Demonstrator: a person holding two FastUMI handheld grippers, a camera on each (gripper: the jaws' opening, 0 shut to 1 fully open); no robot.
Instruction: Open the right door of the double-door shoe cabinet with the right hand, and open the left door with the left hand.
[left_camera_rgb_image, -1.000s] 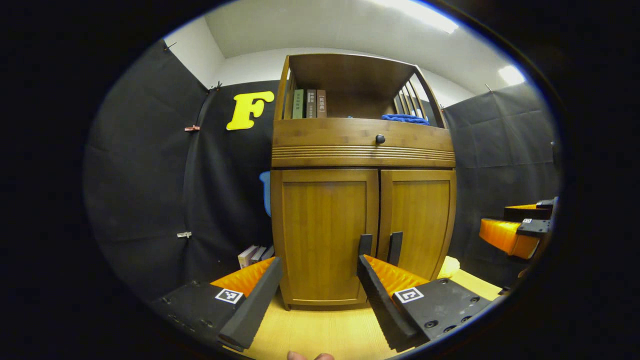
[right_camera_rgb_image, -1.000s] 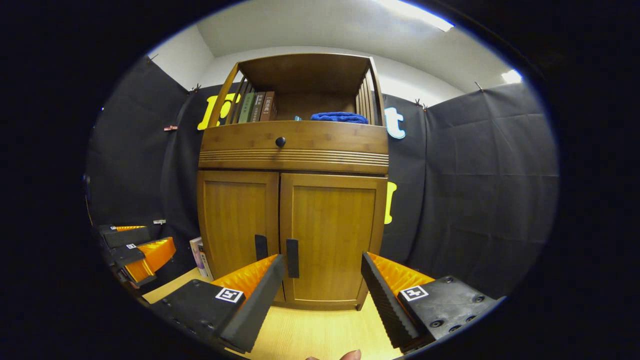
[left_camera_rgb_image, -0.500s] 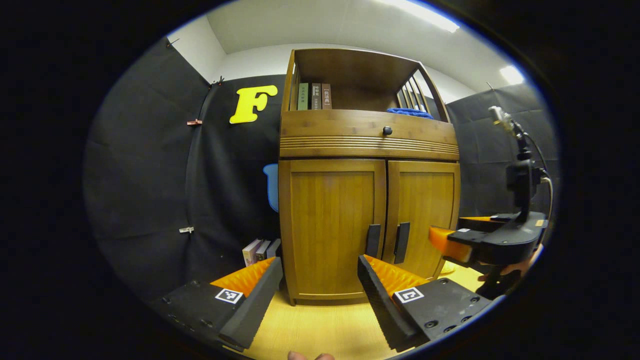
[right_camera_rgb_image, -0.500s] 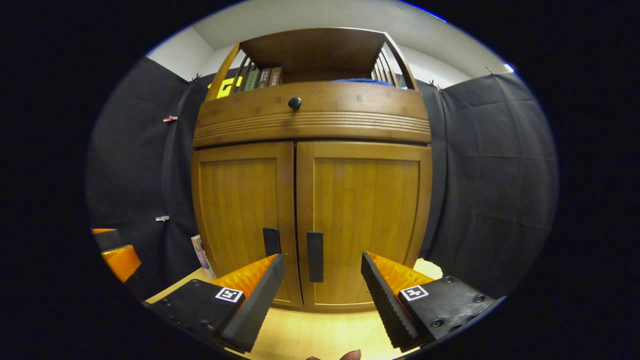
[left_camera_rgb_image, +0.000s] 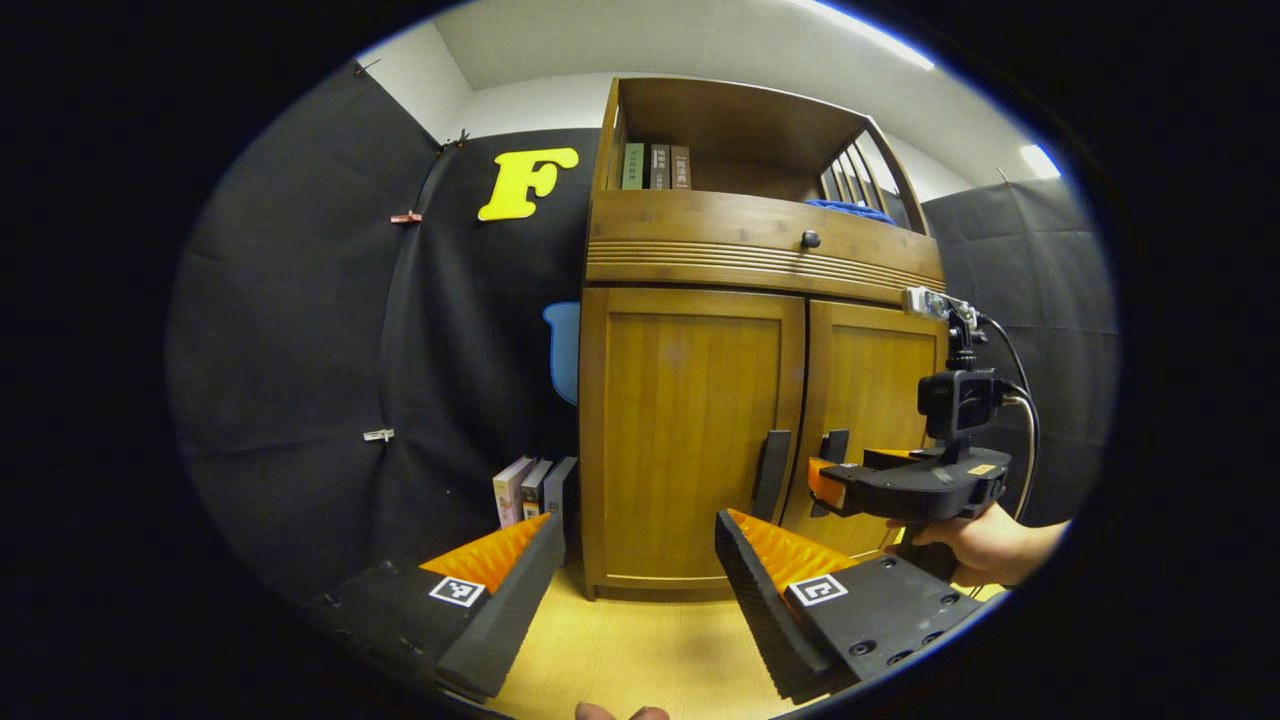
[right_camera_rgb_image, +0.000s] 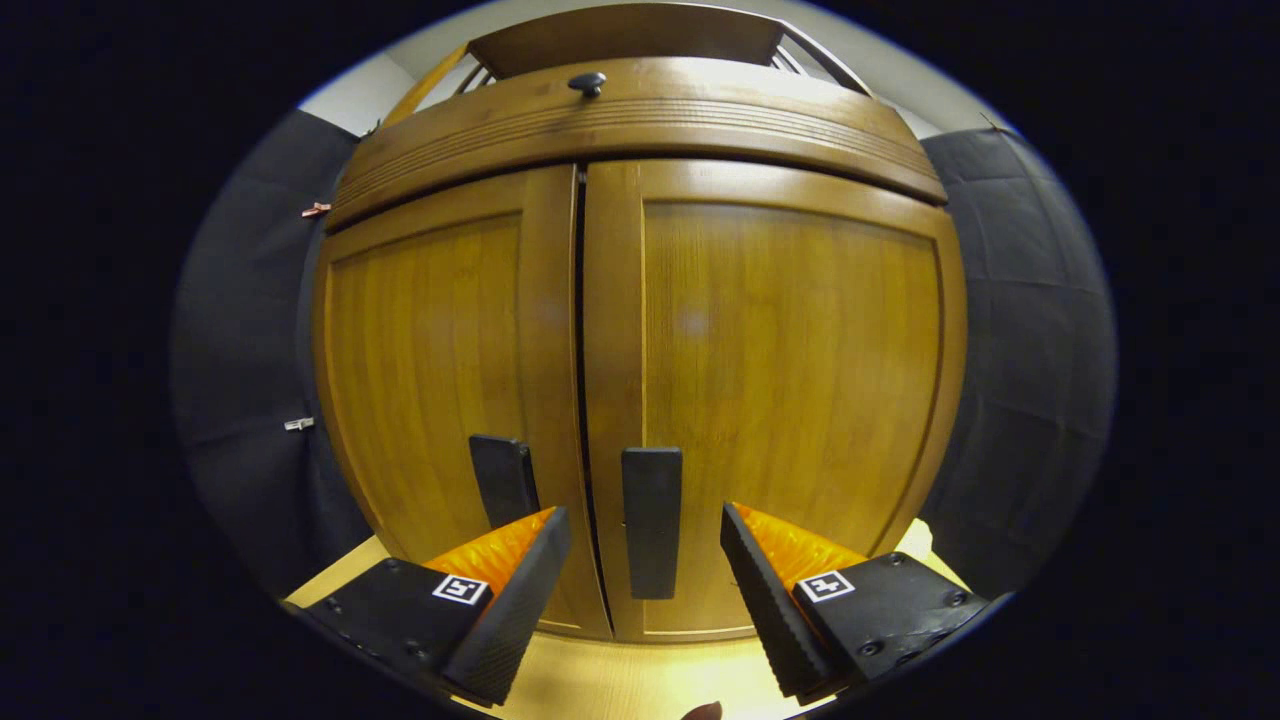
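So right gripper (right_camera_rgb_image: 645, 560) jaws wide apart w/ nothing held, upright right door handle (right_camera_rgb_image: 652, 520) centred between; left handle (right_camera_rgb_image: 503, 478) bottom hidden. Left gripper (left_camera_rgb_image: 640, 575) gaping, empty, lower frame.

Shoe cabinet (right_camera_rgb_image: 780, 340) of smooth, faintly glossy wood (vertical grain), matt door handles (right_camera_rgb_image: 652, 520), perhaps plastic, pale wood-look floor (left_camera_rgb_image: 640, 650)
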